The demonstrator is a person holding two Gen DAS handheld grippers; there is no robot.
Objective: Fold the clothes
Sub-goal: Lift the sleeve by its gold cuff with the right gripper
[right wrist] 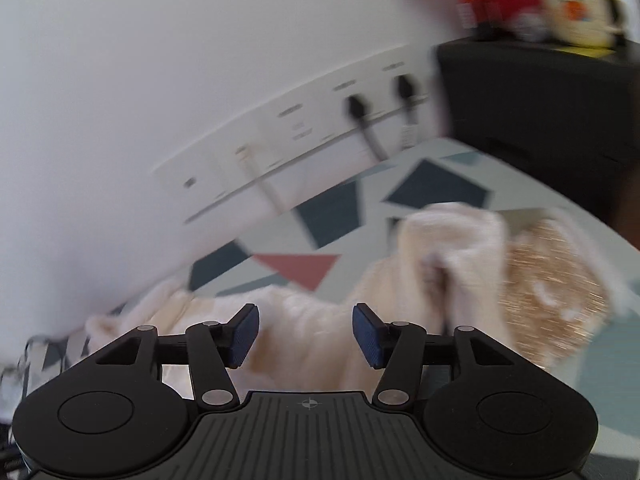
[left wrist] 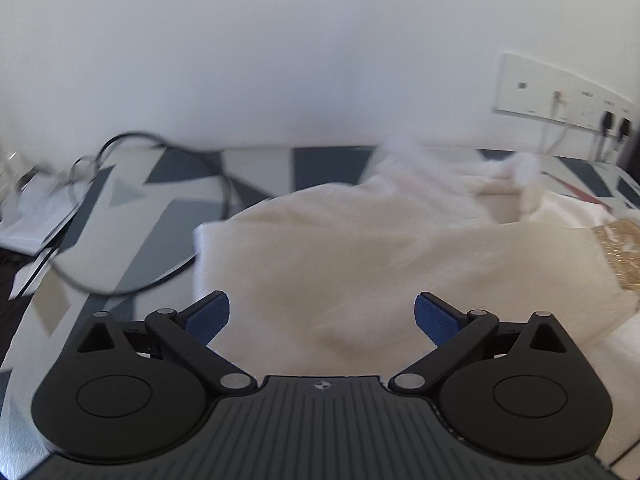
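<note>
Here, a geometric-patterned tablecloth [left wrist: 132, 216] meets a white wall [left wrist: 280, 60] bearing sockets [right wrist: 356, 108].

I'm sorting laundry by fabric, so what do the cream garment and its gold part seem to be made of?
The cream garment looks like a soft, fuzzy fleece or plush knit: its matte surface is hazy and its edges fluffy, though motion blur leaves the weave unclear. The gold part glitters with many small bright specks, suggesting sequins or metallic thread; which one cannot be told.
</note>
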